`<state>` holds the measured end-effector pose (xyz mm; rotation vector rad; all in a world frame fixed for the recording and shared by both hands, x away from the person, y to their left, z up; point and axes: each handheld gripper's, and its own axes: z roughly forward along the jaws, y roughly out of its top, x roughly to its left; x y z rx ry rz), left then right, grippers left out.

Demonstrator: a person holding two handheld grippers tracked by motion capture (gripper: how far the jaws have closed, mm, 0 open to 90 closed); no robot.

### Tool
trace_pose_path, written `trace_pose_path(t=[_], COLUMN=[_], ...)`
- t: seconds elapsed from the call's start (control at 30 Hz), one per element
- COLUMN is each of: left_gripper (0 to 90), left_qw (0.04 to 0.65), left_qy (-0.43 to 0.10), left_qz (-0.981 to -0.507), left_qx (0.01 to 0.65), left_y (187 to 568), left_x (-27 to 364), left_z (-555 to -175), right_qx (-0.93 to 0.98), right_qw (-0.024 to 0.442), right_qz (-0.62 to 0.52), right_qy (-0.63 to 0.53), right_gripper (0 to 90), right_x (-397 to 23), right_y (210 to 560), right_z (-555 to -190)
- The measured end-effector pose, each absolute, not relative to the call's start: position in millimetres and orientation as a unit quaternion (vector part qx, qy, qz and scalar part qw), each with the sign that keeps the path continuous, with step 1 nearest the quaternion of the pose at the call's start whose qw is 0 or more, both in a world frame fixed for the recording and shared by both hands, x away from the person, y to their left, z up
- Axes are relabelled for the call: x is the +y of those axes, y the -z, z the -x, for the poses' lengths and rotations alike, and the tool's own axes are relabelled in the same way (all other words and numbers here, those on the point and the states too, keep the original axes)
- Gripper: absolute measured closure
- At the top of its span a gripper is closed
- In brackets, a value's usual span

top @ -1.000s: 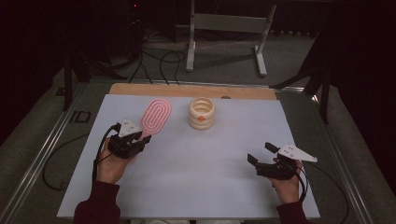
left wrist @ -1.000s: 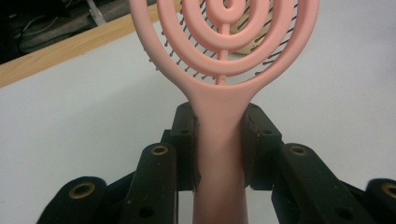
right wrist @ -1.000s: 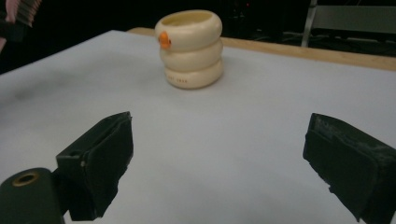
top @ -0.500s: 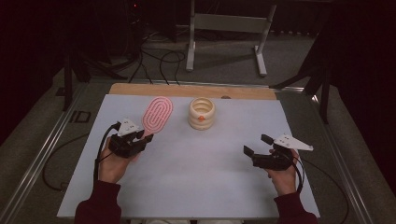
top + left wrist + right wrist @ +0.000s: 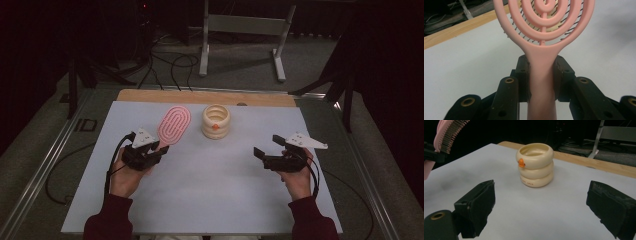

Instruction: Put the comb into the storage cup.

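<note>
My left gripper (image 5: 152,152) is shut on the handle of a pink hairbrush (image 5: 173,126); in the left gripper view both pads (image 5: 522,75) press the pink handle (image 5: 541,75) and the ringed head (image 5: 544,22) stands up in front, held above the sheet. A cream ribbed cup with an orange beak (image 5: 216,121) stands upright at the back middle. My right gripper (image 5: 270,146) hovers at the right, open, its jaws wide apart and pointing towards the cup (image 5: 535,165), with nothing between them.
A pale sheet (image 5: 210,190) covers the table, with a wooden strip (image 5: 200,97) along its far edge. A metal stand (image 5: 245,35) and cables lie on the floor behind. The brush head (image 5: 447,131) shows at the top left of the right gripper view.
My right gripper has risen and shifted left towards the middle of the table. The left gripper with the brush has stayed put.
</note>
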<state>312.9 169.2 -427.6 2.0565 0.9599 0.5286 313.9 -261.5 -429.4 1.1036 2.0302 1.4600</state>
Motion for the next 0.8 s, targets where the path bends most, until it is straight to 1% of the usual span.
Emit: trace_pose_path(t=[0.8], left_gripper=[70.4], left_qw=[0.403], left_qy=[-0.21], left_qz=[-0.813], left_qx=[0.365], left_y=[427], left_x=[157], left_z=[-310], right_qx=[0.743], right_qw=[0.154], right_qz=[-0.368], right_qy=[-0.537], right_gripper=[8.5], right_x=[-216], right_y=[419], right_z=[-335])
